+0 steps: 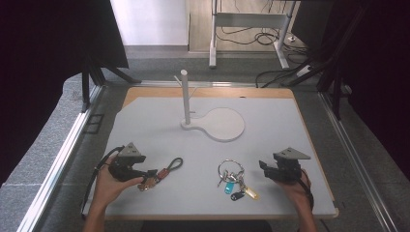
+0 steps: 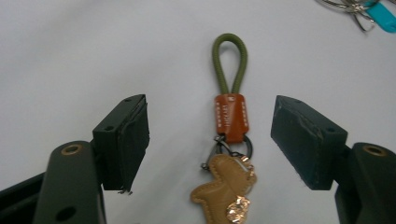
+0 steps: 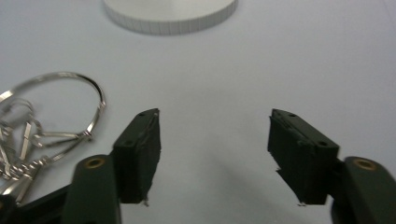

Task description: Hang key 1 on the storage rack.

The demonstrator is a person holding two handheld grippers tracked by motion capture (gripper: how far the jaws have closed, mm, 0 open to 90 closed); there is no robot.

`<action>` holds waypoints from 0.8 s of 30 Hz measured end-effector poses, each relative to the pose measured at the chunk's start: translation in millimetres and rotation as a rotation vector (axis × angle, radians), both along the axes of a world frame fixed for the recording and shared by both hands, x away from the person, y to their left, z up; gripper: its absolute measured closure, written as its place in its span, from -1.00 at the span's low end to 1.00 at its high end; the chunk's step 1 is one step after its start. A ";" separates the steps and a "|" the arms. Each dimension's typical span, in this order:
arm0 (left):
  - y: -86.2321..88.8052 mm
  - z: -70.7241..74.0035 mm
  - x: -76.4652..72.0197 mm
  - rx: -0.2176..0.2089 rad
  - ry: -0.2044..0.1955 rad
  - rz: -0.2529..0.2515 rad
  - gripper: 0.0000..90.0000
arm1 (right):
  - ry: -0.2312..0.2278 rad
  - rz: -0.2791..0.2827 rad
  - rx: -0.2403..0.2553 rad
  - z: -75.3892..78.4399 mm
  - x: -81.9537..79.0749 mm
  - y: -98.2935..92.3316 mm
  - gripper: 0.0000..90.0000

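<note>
The left tool (image 2: 210,140) is wide apart around the green loop keychain (image 2: 229,130), not touching. It points straight away. The right tool (image 3: 215,154) gapes too, key ring (image 3: 56,116) beside it.

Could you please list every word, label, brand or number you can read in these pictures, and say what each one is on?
No text can be read for certain.
Orange leather tab of the green-loop keychain: a small embossed word down its middle, too blurred to read.
Blue tag, black tag and yellow tag on the key ring bunch: too small to show any writing.
</note>
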State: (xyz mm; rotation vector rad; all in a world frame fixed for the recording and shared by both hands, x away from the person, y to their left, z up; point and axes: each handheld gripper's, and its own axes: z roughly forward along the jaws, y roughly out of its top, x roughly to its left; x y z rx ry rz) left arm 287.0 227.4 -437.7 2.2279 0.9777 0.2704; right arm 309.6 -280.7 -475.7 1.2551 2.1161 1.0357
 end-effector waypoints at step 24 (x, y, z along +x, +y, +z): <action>-11.8 32.0 1.6 0.086 -0.004 -0.021 -0.35 | -0.063 -0.021 0.141 6.7 -7.7 -24.4 -0.18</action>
